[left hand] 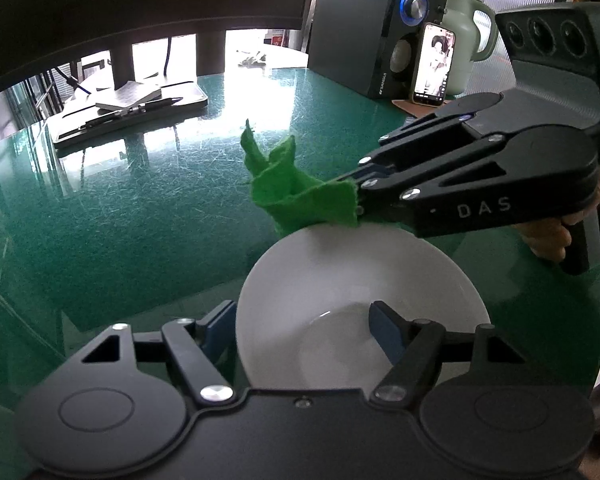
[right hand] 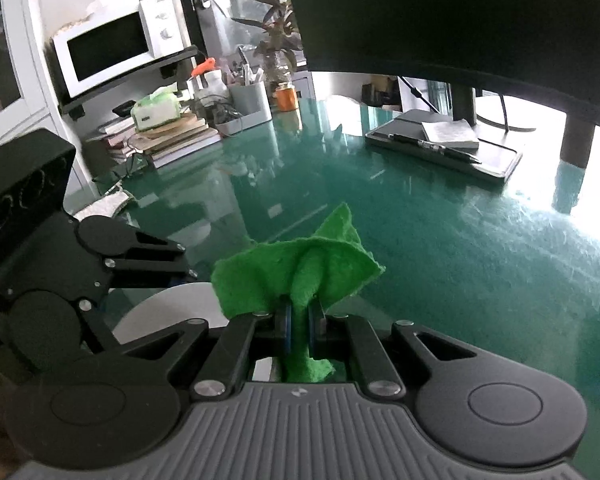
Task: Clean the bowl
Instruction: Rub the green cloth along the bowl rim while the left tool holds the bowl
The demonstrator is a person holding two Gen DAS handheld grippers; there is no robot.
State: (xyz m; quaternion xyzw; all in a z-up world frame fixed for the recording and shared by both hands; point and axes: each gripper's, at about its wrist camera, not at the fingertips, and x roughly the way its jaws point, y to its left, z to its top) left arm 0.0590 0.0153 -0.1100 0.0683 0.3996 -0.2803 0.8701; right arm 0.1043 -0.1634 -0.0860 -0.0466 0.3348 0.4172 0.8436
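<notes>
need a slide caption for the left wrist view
Left gripper straddles the white bowl's near rim while the right gripper holds a green cloth at its far rim.

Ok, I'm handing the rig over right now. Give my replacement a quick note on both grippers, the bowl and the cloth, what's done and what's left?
Left gripper: open, one finger inside the white bowl, one outside its rim.
Right gripper: shut on the green cloth, held above the bowl's far rim.
Bowl sits on the green table.
Done: cloth picked up, bowl straddled.
Left: grip the rim, wipe the inside, then release both.
</notes>
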